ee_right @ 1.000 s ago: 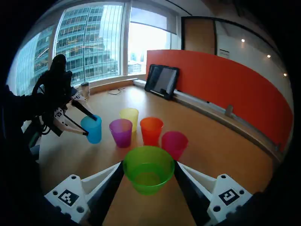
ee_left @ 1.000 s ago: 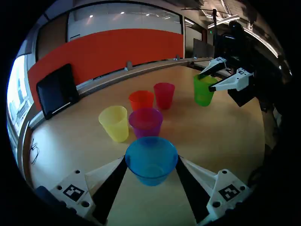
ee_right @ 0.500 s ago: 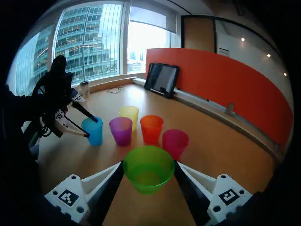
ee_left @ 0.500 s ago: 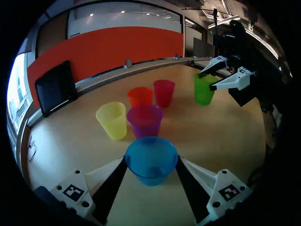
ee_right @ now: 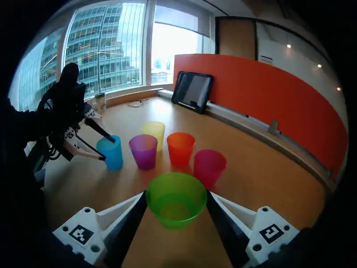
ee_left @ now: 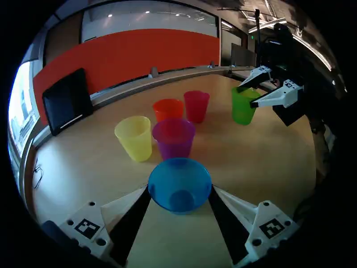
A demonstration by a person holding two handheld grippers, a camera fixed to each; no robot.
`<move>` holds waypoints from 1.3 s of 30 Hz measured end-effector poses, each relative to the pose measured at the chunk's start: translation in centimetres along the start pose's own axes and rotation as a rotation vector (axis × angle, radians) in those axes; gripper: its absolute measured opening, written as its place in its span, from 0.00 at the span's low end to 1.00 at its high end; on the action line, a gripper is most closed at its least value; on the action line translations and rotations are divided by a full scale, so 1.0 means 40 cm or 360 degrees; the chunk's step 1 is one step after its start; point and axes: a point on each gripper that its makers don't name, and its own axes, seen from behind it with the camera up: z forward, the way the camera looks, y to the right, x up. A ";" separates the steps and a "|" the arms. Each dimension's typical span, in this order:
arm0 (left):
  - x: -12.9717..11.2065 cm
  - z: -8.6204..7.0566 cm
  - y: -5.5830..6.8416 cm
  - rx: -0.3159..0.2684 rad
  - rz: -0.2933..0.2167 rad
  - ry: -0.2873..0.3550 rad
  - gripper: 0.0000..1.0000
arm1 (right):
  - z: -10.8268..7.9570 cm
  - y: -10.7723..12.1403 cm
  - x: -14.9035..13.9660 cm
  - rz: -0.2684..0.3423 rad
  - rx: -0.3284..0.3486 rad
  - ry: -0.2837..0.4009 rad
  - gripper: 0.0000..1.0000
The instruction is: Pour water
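My left gripper point(ee_left: 180, 195) is shut on a blue cup point(ee_left: 179, 184), held upright above the wooden table point(ee_left: 250, 147). My right gripper point(ee_right: 176, 209) is shut on a green cup point(ee_right: 176, 200) with a little water in its bottom. In the left gripper view the green cup point(ee_left: 243, 105) and right gripper point(ee_left: 255, 94) stand at the far right. In the right gripper view the blue cup point(ee_right: 110, 152) and left gripper point(ee_right: 107, 148) are at the left. Between them stand a yellow cup point(ee_left: 134, 137), a purple cup point(ee_left: 173, 137), an orange cup point(ee_left: 168, 109) and a pink cup point(ee_left: 196, 106).
A dark tablet point(ee_right: 192, 92) leans by the orange wall panel point(ee_right: 276, 102) at the table's far edge. Large windows point(ee_right: 102, 49) run along one side. A person's dark sleeve point(ee_right: 22, 129) holds the left gripper. A small cable point(ee_left: 38, 173) lies near the table edge.
Both held cups have risen slightly off the table. The row of standing cups has not moved.
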 end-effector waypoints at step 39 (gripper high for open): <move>-0.037 -0.060 0.001 0.0060 -0.0037 0.0003 0.97 | 0.030 -0.048 -0.123 0.0024 -0.0003 -0.0106 0.94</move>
